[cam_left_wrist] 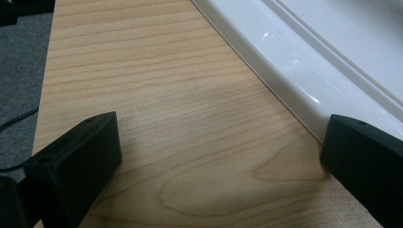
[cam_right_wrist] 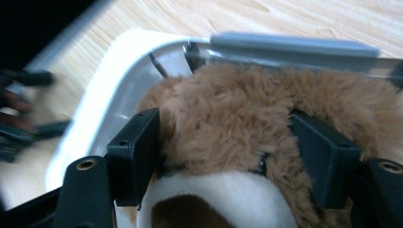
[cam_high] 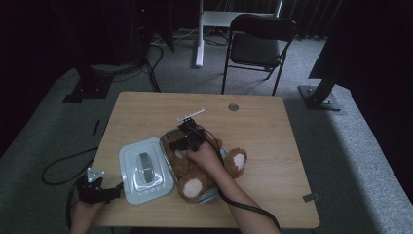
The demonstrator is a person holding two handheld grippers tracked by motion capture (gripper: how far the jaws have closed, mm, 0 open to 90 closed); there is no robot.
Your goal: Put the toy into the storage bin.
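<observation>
the fluffy brown teddy bear (cam_high: pixel 204 170) already lies in the clear plastic box (cam_right_wrist: pixel 119 90) on the light wooden table (cam_high: pixel 272 131), its feet hanging over the near rim. the right tool (cam_right_wrist: pixel 223 152) clamps the bear's head, jaws pressed into the fur. what seems left is tucking it in and fitting the white plastic lid (cam_high: pixel 146 168), which lies just beside the box. the left tool (cam_left_wrist: pixel 218 152) rests open and empty by that lid.

txt: none legible | labels: none | nos./signs: none
</observation>
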